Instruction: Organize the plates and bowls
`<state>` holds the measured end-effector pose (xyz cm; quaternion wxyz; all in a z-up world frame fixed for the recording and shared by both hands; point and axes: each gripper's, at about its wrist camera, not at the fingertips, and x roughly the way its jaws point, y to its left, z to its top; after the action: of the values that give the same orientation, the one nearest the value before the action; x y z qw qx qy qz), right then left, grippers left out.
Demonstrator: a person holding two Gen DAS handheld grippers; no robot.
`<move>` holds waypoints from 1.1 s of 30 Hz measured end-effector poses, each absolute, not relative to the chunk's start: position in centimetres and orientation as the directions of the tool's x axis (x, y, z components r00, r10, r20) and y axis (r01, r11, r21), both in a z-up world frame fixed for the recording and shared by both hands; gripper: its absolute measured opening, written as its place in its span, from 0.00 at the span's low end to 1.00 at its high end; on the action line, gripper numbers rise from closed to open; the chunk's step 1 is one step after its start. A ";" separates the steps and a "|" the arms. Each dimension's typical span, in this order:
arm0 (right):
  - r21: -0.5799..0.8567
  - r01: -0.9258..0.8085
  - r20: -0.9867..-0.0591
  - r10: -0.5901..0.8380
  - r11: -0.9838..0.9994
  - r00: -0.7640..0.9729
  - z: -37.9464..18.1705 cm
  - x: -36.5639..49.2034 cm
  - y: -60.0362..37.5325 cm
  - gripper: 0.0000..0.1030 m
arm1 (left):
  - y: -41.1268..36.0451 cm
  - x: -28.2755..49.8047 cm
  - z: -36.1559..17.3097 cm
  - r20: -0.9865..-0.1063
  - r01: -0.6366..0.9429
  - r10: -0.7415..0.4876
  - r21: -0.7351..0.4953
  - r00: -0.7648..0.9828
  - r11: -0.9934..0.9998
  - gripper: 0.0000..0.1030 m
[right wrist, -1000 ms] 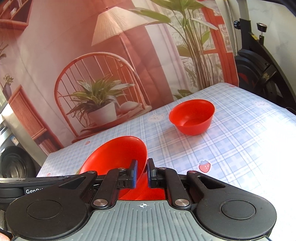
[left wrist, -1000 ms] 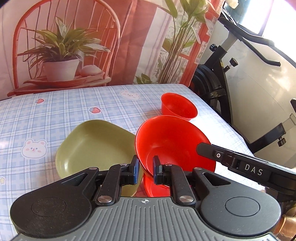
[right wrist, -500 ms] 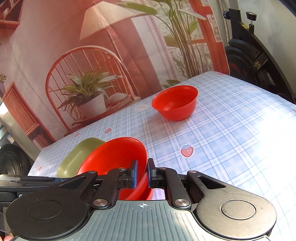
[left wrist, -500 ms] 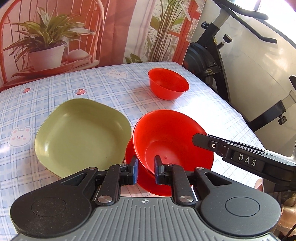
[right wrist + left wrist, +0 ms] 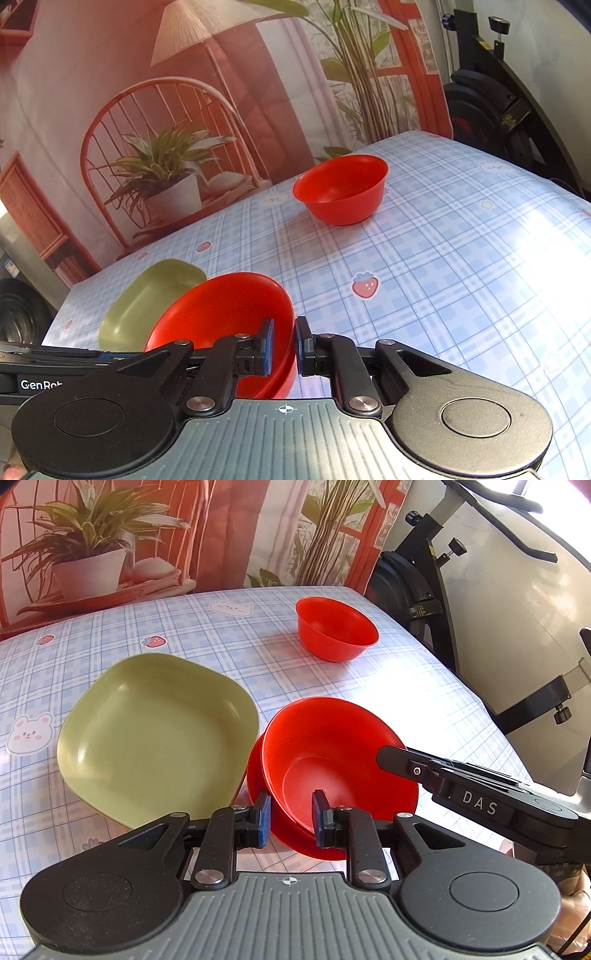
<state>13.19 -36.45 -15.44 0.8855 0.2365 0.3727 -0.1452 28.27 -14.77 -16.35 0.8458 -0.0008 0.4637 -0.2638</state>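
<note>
Bowls come first: nearest in the left wrist view, a red bowl (image 5: 332, 760) sits tilted inside a second red bowl (image 5: 258, 775) on the bench (image 5: 424, 686). The left gripper (image 5: 290, 818) straddles the near rim of the tilted bowl, its jaws opening, the blue pads standing just clear of the rim on either side. The right gripper (image 5: 283, 345) straddles the same bowl's wall (image 5: 221, 314) from the other side, its jaws also opening but only narrowly parted, too close to tell whether the pads touch. Just beside the stack lies a green plate (image 5: 155, 734). Farther back, well apart, stands a third red bowl (image 5: 336, 627), upright on the checked cloth.
</note>
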 end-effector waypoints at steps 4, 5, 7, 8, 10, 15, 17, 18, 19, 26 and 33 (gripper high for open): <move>0.307 0.431 -0.726 -0.084 0.848 0.683 -15.2 13.2 -36.3 0.16 | -14.3 28.2 -15.8 -0.774 0.435 -0.472 -0.284 0.422 0.854 0.42; 0.306 0.429 -0.723 -0.086 0.850 0.685 -15.1 13.3 -36.3 0.16 | -14.2 28.2 -15.7 -0.772 0.434 -0.473 -0.285 0.423 0.854 0.42; 0.305 0.426 -0.718 -0.089 0.852 0.690 -14.9 13.3 -36.3 0.16 | -13.9 28.3 -15.5 -0.769 0.430 -0.477 -0.292 0.425 0.854 0.42; 0.309 0.422 -0.712 -0.087 0.852 0.697 -14.7 13.4 -36.3 0.16 | -13.8 28.3 -15.3 -0.767 0.427 -0.479 -0.295 0.427 0.855 0.42; 0.311 0.418 -0.702 -0.090 0.853 0.706 -14.2 13.5 -36.6 0.16 | -13.6 28.2 -14.9 -0.759 0.431 -0.488 -0.302 0.431 0.850 0.42; 0.290 0.404 -0.663 -0.122 0.867 0.739 -12.6 14.2 -37.9 0.16 | -13.5 28.6 -13.4 -0.734 0.448 -0.490 -0.280 0.470 0.849 0.42; 0.269 0.399 -0.641 -0.146 0.876 0.753 -11.7 14.8 -38.7 0.16 | -13.6 29.1 -12.8 -0.724 0.453 -0.489 -0.269 0.487 0.850 0.42; 0.261 0.396 -0.630 -0.156 0.880 0.761 -11.3 15.1 -39.2 0.16 | -13.7 29.4 -12.5 -0.719 0.454 -0.487 -0.263 0.495 0.851 0.42; 0.253 0.393 -0.619 -0.164 0.884 0.768 -10.9 15.4 -39.7 0.16 | -13.8 29.6 -12.2 -0.713 0.456 -0.485 -0.256 0.506 0.853 0.42; 0.150 0.393 -0.570 -0.246 0.907 0.784 -10.0 17.8 -43.2 0.16 | -15.3 31.8 -10.0 -0.660 0.465 -0.473 -0.206 0.584 0.861 0.42; 0.133 0.412 -0.615 -0.251 0.901 0.748 -13.0 20.2 -46.7 0.16 | -18.8 35.7 -9.8 -0.634 0.465 -0.460 -0.174 0.622 0.868 0.42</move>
<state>20.25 -46.70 -12.98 0.9256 0.1313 0.3066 -0.1791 35.70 -18.80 -9.76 0.9006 0.0033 0.3509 -0.2566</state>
